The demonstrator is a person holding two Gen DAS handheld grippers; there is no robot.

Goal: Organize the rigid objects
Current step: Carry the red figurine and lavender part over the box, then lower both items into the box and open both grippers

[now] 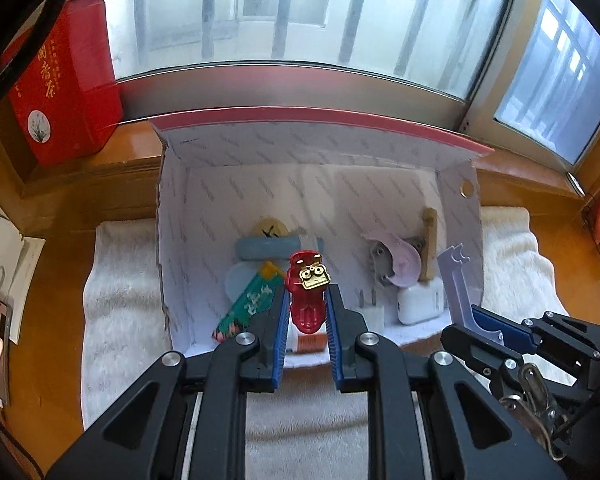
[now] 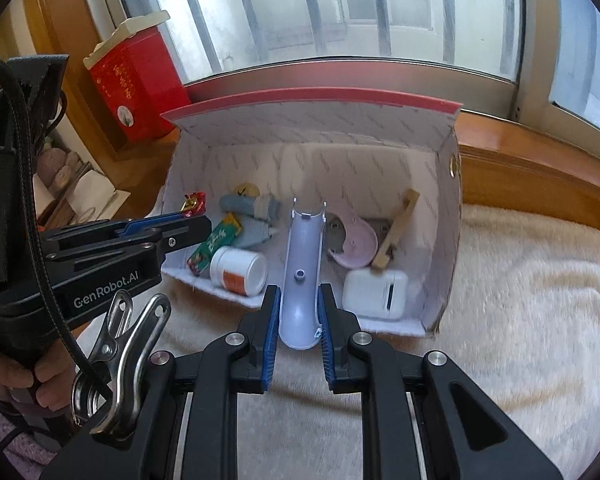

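Observation:
My left gripper (image 1: 307, 295) is shut on a red toy with a gold face (image 1: 306, 292), held above the front of the open white box (image 1: 260, 152). My right gripper (image 2: 298, 294) is shut on a lilac curved plastic piece (image 2: 302, 264), held over the box's front edge. The lilac piece also shows in the left wrist view (image 1: 458, 280), and the red toy in the right wrist view (image 2: 194, 202). Inside the box lie a white bottle with an orange label (image 2: 240, 270), a green packet (image 2: 214, 246), a grey-blue object (image 2: 248, 208), a pink disc (image 2: 356, 244), a wooden clip (image 2: 396, 228) and a white case (image 2: 376, 294).
The box stands on a white towel (image 2: 520, 300) on a wooden sill by the window. A red tea box (image 1: 60, 88) stands at the back left. Papers (image 1: 4, 264) lie at the left edge. A metal clip (image 2: 120, 344) hangs from the left gripper's handle.

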